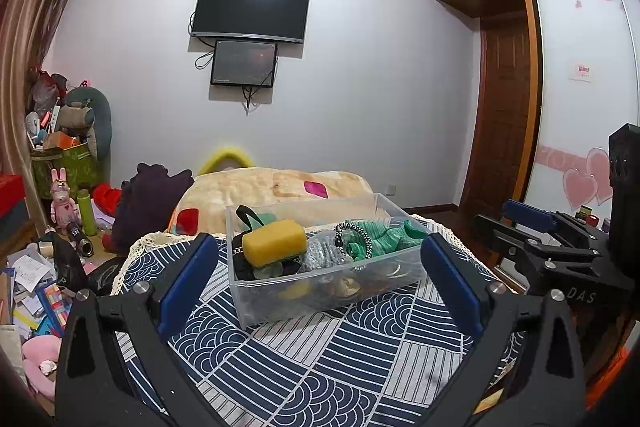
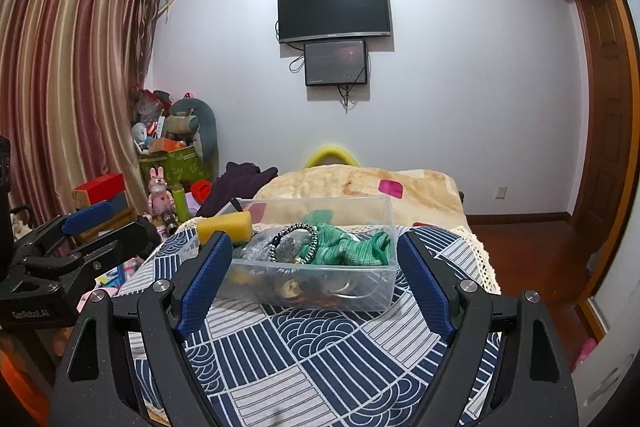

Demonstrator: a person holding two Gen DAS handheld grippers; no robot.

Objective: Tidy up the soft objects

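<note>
A clear plastic bin point(image 1: 320, 291) stands on the blue-and-white patterned cloth point(image 1: 320, 359). It holds a yellow sponge point(image 1: 274, 241), a green knitted cloth point(image 1: 384, 237), a beaded bracelet point(image 1: 356, 233), a grey mesh piece and dark items. My left gripper point(image 1: 320, 267) is open and empty, just in front of the bin. My right gripper point(image 2: 316, 267) is open and empty, also in front of the bin point(image 2: 320, 291). The sponge point(image 2: 224, 223) and green cloth point(image 2: 348, 245) show there too. Each gripper appears in the other's view, at the side edge point(image 1: 560, 239) point(image 2: 72, 243).
A folded beige blanket point(image 1: 276, 187) lies behind the bin, with a dark purple garment point(image 1: 152, 203) at its left. Clutter, papers and toys point(image 1: 48, 267) fill the floor at the left. Wardrobe doors point(image 1: 580, 87) stand at the right.
</note>
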